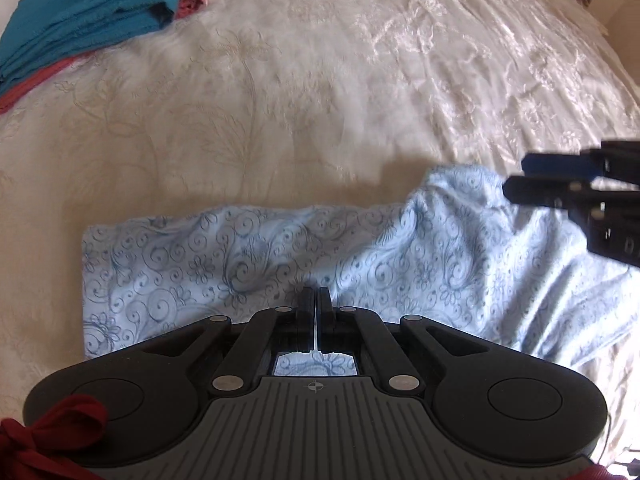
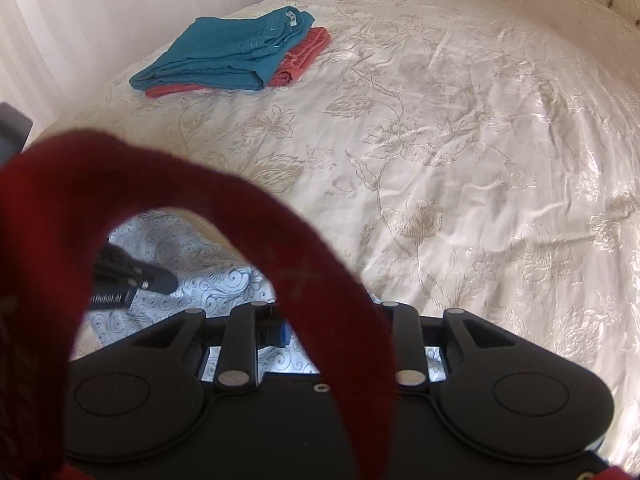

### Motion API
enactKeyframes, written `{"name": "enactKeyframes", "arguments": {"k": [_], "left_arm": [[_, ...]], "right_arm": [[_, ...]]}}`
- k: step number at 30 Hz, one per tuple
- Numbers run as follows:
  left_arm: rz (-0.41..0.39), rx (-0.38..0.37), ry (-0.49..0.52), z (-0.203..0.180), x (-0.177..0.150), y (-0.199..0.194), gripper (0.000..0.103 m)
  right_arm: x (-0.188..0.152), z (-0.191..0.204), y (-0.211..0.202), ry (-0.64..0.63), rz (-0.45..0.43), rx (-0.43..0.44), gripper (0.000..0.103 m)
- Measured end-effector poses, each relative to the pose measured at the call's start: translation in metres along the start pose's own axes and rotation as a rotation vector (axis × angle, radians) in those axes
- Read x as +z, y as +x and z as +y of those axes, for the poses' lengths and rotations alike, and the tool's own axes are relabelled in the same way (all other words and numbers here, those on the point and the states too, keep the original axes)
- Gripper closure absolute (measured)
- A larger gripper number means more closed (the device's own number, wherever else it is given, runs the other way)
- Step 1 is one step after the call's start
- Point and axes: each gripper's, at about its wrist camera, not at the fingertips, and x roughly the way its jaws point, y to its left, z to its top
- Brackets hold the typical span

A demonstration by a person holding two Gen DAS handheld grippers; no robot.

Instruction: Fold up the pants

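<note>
While my left gripper (image 1: 316,300) stays... no: with my left gripper clenched on the pants (image 1: 248,264) lying on the bed (image 1: 320,80) and the right gripper (image 1: 516,178) released, one-sided pull could skew the fold; red strap (image 2: 224,208) blocks right view.

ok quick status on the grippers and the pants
Left gripper shut on the pale blue pants. Right gripper open over their raised edge, nothing held. Red fabric loop blocks the right wrist view.

The pants (image 1: 248,256) lie on the bed (image 1: 360,80); the folded pile (image 2: 236,56) sits on the bed well beyond the pants, to their left.
</note>
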Motion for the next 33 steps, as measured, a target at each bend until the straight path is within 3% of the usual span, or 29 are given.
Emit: {"name": "enactKeyframes", "arguments": {"k": [4,13,15,16,22,28,33], "left_arm": [[0.048,0.008,-0.014,0.003,-0.011,0.018,0.101],[0.055,-0.002,-0.032,0.009,-0.013,0.017,0.101],[0.052,0.008,-0.019,0.007,-0.011,0.02,0.101],[0.051,0.012,-0.015,0.006,-0.011,0.02,0.101],[0.039,0.01,-0.024,0.002,-0.01,0.013,0.101],[-0.048,-0.019,-0.079,0.015,0.003,-0.02,0.101],[-0.121,-0.046,-0.107,0.017,0.032,-0.035,0.101]], "right_arm": [[0.011,-0.01,0.023,-0.052,0.061,0.065,0.051],[0.022,-0.017,0.06,-0.158,0.172,0.151,0.049],[0.021,-0.02,0.059,-0.145,0.194,0.196,0.059],[0.019,-0.02,0.055,-0.146,0.184,0.224,0.097],[-0.003,0.003,0.001,-0.205,0.057,0.224,0.095],[-0.049,0.027,-0.011,-0.22,0.093,0.199,0.095],[-0.067,0.04,-0.005,-0.223,0.11,0.155,0.094]]}}
